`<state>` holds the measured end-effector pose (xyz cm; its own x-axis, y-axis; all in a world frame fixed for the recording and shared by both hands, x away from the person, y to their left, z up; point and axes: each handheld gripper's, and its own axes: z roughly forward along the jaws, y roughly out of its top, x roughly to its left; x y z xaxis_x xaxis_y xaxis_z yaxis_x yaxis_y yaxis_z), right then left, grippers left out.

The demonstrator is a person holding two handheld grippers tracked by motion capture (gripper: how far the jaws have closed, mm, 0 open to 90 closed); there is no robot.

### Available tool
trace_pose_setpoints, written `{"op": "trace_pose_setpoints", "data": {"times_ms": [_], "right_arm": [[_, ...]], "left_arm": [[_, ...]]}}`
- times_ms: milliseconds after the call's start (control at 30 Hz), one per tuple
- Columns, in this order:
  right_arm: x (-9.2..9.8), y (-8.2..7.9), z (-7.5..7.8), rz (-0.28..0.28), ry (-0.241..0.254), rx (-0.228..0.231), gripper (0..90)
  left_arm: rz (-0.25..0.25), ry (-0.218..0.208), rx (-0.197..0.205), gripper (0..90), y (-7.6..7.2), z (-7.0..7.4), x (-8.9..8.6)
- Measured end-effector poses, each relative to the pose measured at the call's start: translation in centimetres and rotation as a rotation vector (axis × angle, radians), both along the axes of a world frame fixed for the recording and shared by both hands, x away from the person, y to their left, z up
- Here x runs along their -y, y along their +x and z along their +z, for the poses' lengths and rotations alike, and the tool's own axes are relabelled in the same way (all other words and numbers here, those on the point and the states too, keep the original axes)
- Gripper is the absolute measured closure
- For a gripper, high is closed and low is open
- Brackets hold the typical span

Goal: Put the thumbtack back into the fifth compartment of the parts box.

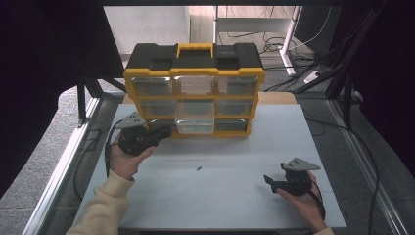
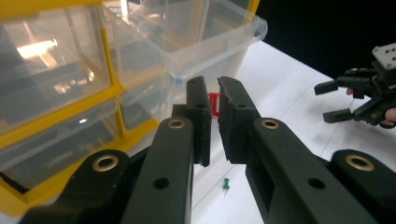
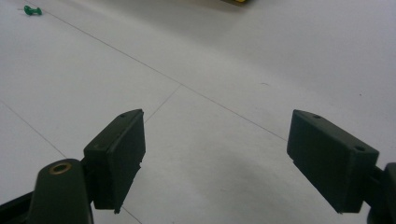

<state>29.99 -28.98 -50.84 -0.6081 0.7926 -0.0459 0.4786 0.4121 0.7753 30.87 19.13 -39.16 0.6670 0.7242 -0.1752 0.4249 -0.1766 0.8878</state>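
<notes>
**Left gripper view: red pushpin pinched at the drawer front**

My left gripper (image 2: 212, 93) has its black jaws drawn nearly together, a small red pushpin (image 2: 213, 103) nipped between the pads near their tips. Just behind the tips stands a clear plastic drawer (image 2: 205, 39), pulled out from the yellow-framed organiser (image 2: 56, 88), whose other transparent drawers sit flush at left. Below the jaws, on the white table (image 2: 280, 88), lies a green pushpin (image 2: 226, 184), apart from everything. Far right, against the dark background, I see the right gripper (image 2: 332, 101) held in a hand, jaws parted, nothing between them.
</notes>
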Motion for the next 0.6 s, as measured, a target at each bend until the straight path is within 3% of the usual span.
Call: {"op": "trace_pose_setpoints", "data": {"times_ms": [600], "right_arm": [[0.0, 0.1, -0.1, -0.004, 0.002, -0.006, 19.3]], "left_arm": [[-0.001, -0.032, 0.029, 82.8, 1.2, 1.6, 0.6]]}}
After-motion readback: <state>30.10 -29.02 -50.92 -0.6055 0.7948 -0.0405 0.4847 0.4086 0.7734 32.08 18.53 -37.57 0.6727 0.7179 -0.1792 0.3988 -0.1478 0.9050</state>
